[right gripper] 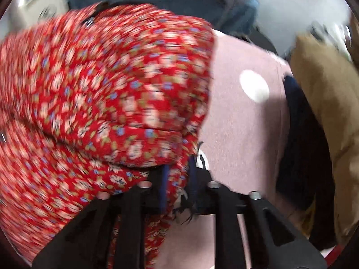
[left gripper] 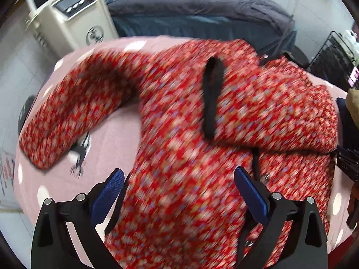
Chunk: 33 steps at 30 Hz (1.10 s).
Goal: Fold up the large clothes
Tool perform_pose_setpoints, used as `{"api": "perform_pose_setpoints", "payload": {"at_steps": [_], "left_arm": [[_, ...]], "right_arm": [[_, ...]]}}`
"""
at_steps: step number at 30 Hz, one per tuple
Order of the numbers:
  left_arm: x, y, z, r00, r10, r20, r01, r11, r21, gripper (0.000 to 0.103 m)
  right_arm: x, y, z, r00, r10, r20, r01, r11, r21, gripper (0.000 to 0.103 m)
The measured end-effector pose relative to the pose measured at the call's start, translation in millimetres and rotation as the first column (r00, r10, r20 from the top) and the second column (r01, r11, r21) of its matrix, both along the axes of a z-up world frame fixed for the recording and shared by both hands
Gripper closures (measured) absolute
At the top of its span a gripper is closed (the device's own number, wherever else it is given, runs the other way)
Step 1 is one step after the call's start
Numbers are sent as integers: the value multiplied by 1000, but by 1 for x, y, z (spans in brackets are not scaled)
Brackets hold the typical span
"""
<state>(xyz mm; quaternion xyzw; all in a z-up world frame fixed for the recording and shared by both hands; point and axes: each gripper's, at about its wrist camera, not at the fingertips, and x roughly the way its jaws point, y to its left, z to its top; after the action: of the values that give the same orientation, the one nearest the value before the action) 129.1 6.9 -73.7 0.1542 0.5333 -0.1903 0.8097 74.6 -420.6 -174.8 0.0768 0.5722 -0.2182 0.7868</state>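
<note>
A red floral garment (left gripper: 179, 112) lies spread on a pink dotted cover (left gripper: 116, 139). One sleeve (left gripper: 74, 112) stretches to the left, and a black-edged opening (left gripper: 212, 98) shows near the middle. My left gripper (left gripper: 178, 172) hovers open over the garment's lower part, with nothing between its blue pads (left gripper: 112, 192). In the right wrist view the garment (right gripper: 101, 89) is bunched up, and my right gripper (right gripper: 178, 168) is shut on a pinched fold at its edge, above the pink cover (right gripper: 242, 134). Both views are motion-blurred.
A white machine with buttons (left gripper: 74, 18) stands at the back left. Dark grey bedding (left gripper: 190, 6) lies behind the cover, and a black wire rack (left gripper: 332, 53) is at the back right. Tan fabric (right gripper: 325, 112) and a dark navy item (right gripper: 298, 145) sit at the cover's right edge.
</note>
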Motion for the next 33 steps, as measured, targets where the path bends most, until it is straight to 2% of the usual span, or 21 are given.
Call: {"api": "perform_pose_setpoints", "payload": {"at_steps": [1, 4, 8, 10, 14, 17, 19, 22, 24, 27, 29, 33], "left_arm": [[4, -10, 2, 1000, -18, 11, 18, 1000, -5, 7], [13, -36, 3, 998, -61, 28, 62, 998, -20, 7], [27, -77, -5, 992, -126, 14, 126, 992, -10, 7], [33, -93, -14, 989, -150, -15, 150, 989, -5, 7], [43, -115, -43, 984, -153, -93, 158, 987, 43, 7], [55, -118, -68, 981, -115, -158, 129, 988, 85, 7], [63, -118, -81, 977, -106, -187, 126, 987, 101, 5], [72, -116, -92, 971, -108, -214, 126, 989, 74, 5], [75, -114, -95, 970, -113, -213, 130, 989, 67, 5], [72, -113, -101, 972, -135, -192, 152, 986, 76, 5], [72, -113, -106, 975, -129, -182, 145, 986, 79, 5], [60, -121, -109, 977, -132, -170, 150, 984, 98, 4]], "right_arm": [[-5, -6, 9, 998, -61, 22, 60, 998, 23, 54], [-20, -8, 28, 991, -114, 75, 109, 992, 70, 52], [-24, 23, 49, 994, 10, 110, -16, 999, 46, 50], [-15, 36, 59, 989, 76, 128, -81, 996, 36, 42], [12, 49, 67, 978, 118, 171, -137, 985, 102, 36], [39, 61, 62, 980, 120, 162, -143, 979, 144, 35], [61, 60, 52, 985, 123, 122, -142, 977, 157, 35], [78, 58, 32, 988, 145, 47, -150, 978, 145, 34], [81, 50, 17, 989, 146, 14, -146, 979, 140, 34], [89, 43, -7, 989, 148, -23, -143, 977, 158, 26], [94, 45, -15, 988, 155, -25, -150, 978, 141, 22], [109, 52, -23, 989, 130, -67, -123, 986, 109, 19]]}}
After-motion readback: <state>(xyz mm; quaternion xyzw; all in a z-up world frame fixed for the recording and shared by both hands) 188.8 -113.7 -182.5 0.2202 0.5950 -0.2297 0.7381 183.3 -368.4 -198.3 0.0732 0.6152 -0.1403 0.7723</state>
